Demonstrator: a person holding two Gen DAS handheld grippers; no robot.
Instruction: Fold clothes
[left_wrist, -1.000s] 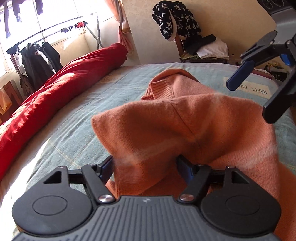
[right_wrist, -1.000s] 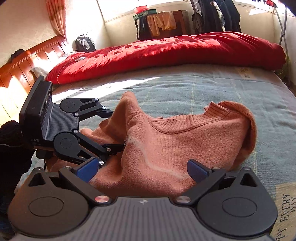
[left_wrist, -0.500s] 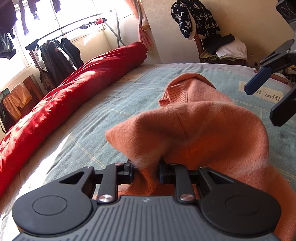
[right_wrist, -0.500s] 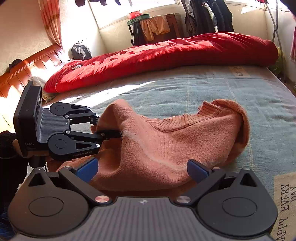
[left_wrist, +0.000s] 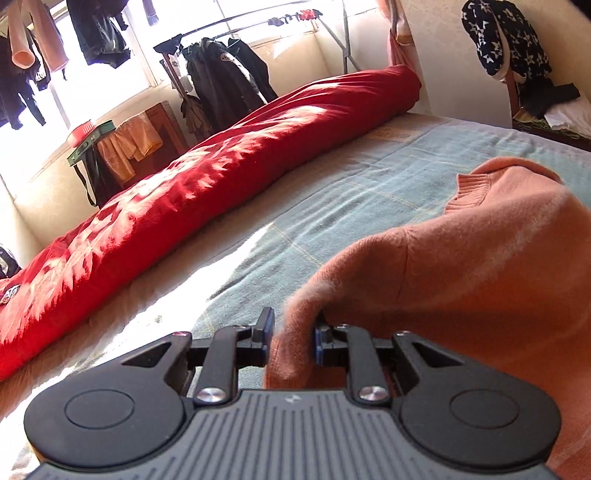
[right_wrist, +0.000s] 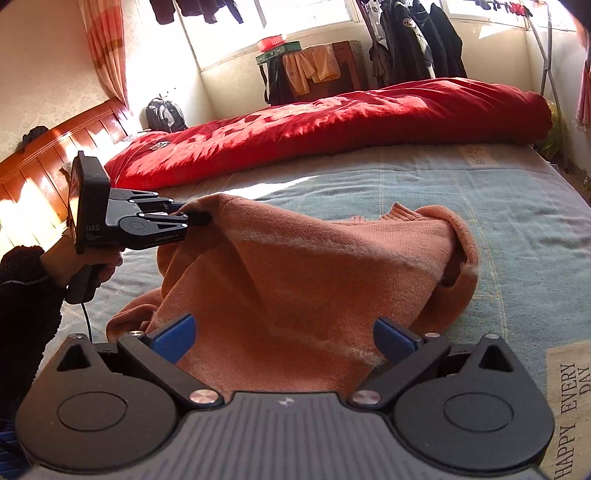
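On a bed (right_wrist: 517, 192) covered with a pale blue checked blanket, a long red quilt (right_wrist: 332, 122) lies rolled along the far side, under a bright window hung with drying clothes. An orange knit sweater (right_wrist: 303, 280) sits crumpled in the middle of the bed, close to the near edge, its ribbed collar (right_wrist: 400, 213) toward the far right.

The left gripper (right_wrist: 201, 218), held in a hand (right_wrist: 85, 264) with a dark fuzzy sleeve, has its fingers pinched together on a raised fold of the sweater at the garment's left side, and the fabric rises from the bed to a peak at the fingers. From that gripper's own camera, a bunched orange fold fills the narrow gap between the blue-padded fingers (left_wrist: 266, 334).

The right gripper (right_wrist: 284, 338) is low over the sweater's near edge with its fingers spread wide apart. Cloth lies between and under them, but the pads do not seem to press on it.

The step in hand looks like lifting and spreading the sweater flat before folding. To do it well, the right gripper should probably clamp an edge or corner opposite the left hold, taking a single layer, so both can pull the cloth taut and lay it smooth.
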